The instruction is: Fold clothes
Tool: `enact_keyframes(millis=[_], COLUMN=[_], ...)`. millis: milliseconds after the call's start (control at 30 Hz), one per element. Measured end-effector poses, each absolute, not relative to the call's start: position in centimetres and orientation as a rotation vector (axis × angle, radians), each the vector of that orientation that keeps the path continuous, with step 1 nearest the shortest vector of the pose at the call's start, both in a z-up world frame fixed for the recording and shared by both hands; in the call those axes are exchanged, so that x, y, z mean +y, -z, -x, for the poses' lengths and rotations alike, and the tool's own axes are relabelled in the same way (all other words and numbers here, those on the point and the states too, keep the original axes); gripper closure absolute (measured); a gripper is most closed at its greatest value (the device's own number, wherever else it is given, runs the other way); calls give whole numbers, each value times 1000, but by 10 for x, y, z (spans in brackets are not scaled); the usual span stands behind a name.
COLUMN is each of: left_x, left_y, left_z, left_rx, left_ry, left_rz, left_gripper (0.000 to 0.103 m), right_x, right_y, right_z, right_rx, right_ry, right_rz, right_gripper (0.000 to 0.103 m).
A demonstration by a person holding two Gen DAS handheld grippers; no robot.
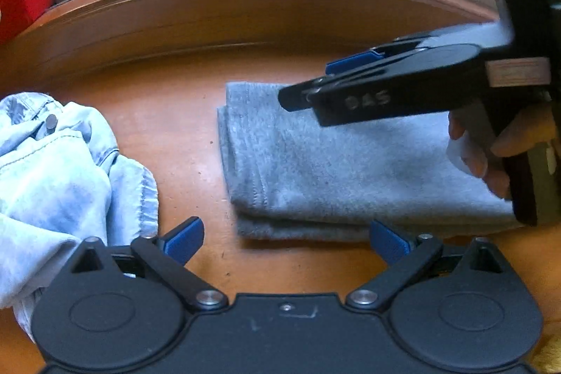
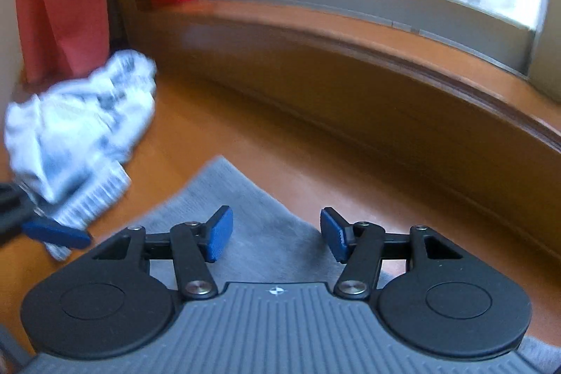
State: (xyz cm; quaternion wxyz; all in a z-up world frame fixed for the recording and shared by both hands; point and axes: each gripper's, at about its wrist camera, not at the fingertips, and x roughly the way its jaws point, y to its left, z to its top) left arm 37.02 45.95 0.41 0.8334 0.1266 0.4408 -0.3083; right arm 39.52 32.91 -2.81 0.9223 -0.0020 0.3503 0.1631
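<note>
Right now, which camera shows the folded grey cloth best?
The left wrist view. There the folded grey cloth lies almost whole on the wooden surface, its layered edges clear, though the right gripper crosses its top. The right wrist view shows only one blurred corner of it, the rest hidden behind that gripper's own body.

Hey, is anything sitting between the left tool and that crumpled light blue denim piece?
Nothing visible. The left tool is open and empty, and the crumpled denim lies just to its left on the bare wooden surface. The folded grey garment and the right tool are off to the other side.
</note>
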Motion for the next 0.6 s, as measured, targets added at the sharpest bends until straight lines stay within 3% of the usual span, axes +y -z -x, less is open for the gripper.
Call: enact_keyframes(millis=[233,467,500,533,567,600], left_x=[469,502,505,507,509,510], left_y=[-2,16,18,20,20,20], left_z=[-365,-347,-348,-348,-349,-350], left_rx=[882,961,971,979,982,981], left_ry=[652,623,616,610,603,596], left_rz=[-293,-236,-224,-214,-205,-199], left_gripper=[2,2,2,2,2,2], right_x=[349,406,414,422,424,420], right_y=[16,17,22,28,32,34], right_z=[-425,-364,-357,-356,-360,-364], right_rx=[808,760,745,739,749,764], right_ry=[-447,-609,-611,-598,-576,-555], right_rz=[-36,209,254,280,254,196], right_gripper=[42,43,51,78,90,90])
